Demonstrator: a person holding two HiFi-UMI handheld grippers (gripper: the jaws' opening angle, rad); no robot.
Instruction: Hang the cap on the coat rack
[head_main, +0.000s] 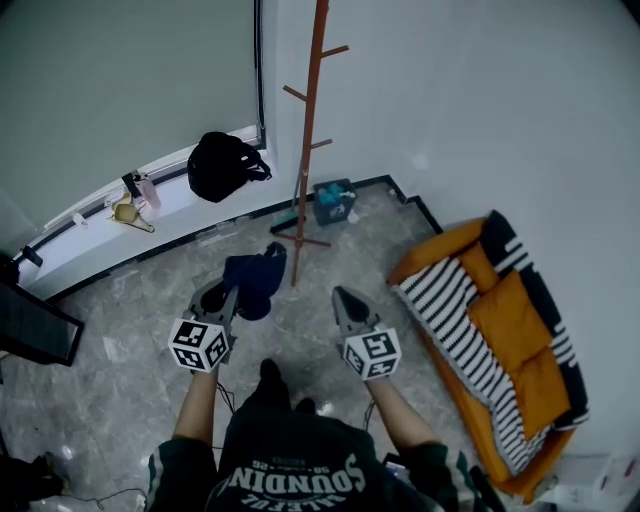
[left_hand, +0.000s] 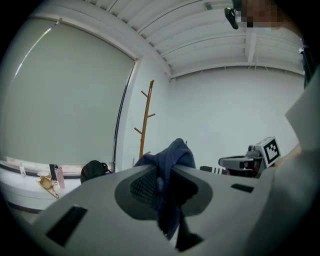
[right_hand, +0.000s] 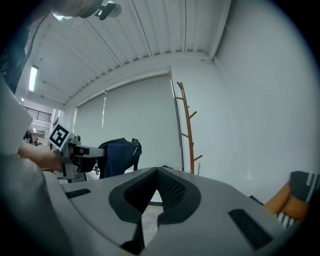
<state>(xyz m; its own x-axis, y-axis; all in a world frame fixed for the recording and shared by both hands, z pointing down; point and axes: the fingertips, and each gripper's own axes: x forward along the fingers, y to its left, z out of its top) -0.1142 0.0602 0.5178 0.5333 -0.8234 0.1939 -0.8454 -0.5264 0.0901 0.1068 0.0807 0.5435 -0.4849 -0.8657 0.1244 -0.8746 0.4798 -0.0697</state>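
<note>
My left gripper (head_main: 228, 296) is shut on a dark blue cap (head_main: 256, 279), which hangs bunched from its jaws. In the left gripper view the cap's cloth (left_hand: 171, 159) is pinched between the two pads and sticks up past them. The brown wooden coat rack (head_main: 306, 150) stands ahead by the wall, a short way beyond the cap, with bare pegs. It also shows as a thin pole (left_hand: 146, 119) in the left gripper view. My right gripper (head_main: 346, 299) is held level beside the left one, shut with nothing in it (right_hand: 156, 171). From there the cap (right_hand: 118, 155) shows at left and the coat rack (right_hand: 188, 131) ahead.
A black bag (head_main: 224, 165) lies on the window sill to the left of the rack. A blue box (head_main: 334, 201) sits on the floor by the rack's foot. An orange sofa with a striped blanket (head_main: 497, 350) fills the right side. The floor is grey marble.
</note>
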